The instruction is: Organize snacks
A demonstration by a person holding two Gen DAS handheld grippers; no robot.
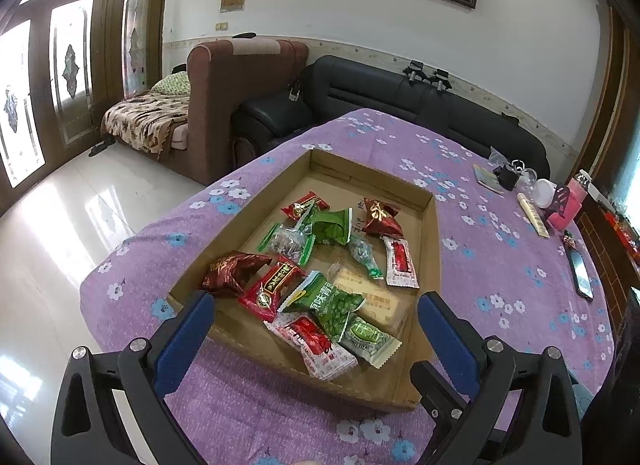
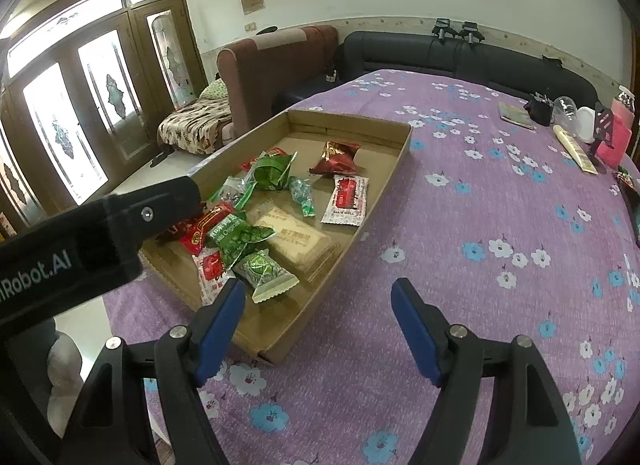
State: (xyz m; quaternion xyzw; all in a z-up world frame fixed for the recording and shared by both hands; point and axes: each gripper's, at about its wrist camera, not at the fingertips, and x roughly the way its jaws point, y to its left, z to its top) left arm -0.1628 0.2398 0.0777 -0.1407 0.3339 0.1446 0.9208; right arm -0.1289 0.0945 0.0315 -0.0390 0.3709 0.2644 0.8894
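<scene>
A shallow cardboard tray (image 1: 432,241) (image 2: 400,153) sits on the purple flowered tablecloth and holds several snack packets: dark red bags (image 1: 232,271) (image 2: 336,159), green pea bags (image 1: 326,301) (image 2: 238,239), red-and-white sachets (image 1: 400,261) (image 2: 346,199), a pale green packet (image 1: 370,339) (image 2: 264,271) and a tan biscuit pack (image 2: 298,243). My left gripper (image 1: 316,315) is open and empty, just above the tray's near end; its body shows in the right wrist view (image 2: 100,225). My right gripper (image 2: 318,305) is open and empty over the tray's near right corner.
The tablecloth (image 2: 480,265) covers a table. At its far right stand a pink box (image 1: 568,201), white cup (image 1: 546,191), tube (image 1: 532,215), notebook (image 1: 488,179) and phone (image 1: 580,275). Black and brown sofas (image 1: 400,93) lie behind; floor (image 1: 60,225) drops off left.
</scene>
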